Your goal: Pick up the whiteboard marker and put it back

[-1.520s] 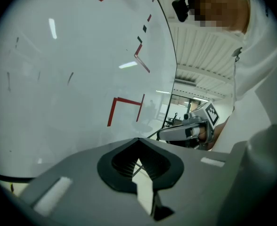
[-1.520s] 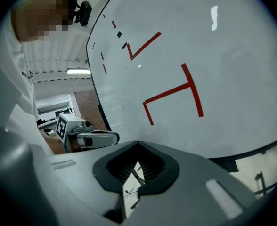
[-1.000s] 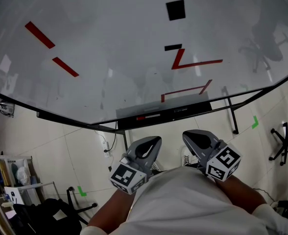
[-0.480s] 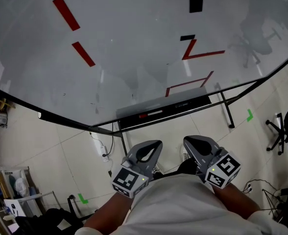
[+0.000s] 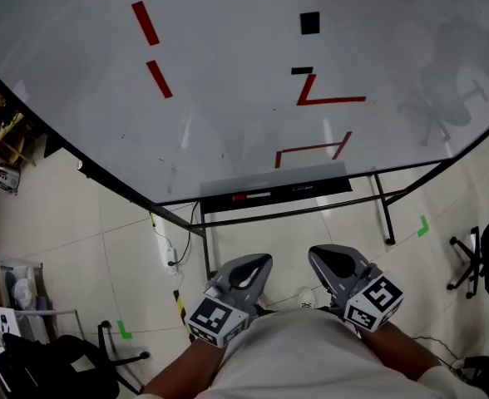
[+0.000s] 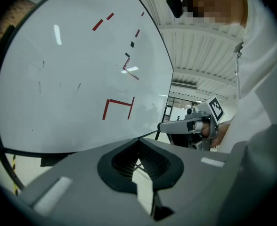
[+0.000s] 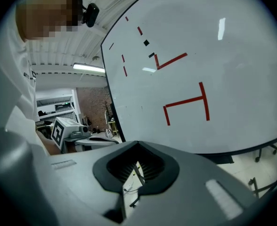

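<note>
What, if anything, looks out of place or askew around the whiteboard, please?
Nothing stands out. The whiteboard looks intact, what appears to be the marker lies flat in its tray, and the left gripper and right gripper are both shut and empty.

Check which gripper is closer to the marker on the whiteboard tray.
Left. The left gripper sits almost straight below the marker in the head view; the right gripper is off to its right, farther. Neither touches it.

The whiteboard marker (image 5: pixel 251 196) lies flat, lengthwise on the black tray (image 5: pixel 315 187) beneath the whiteboard (image 5: pixel 228 81). Its left end is red and the rest is pale.
</note>
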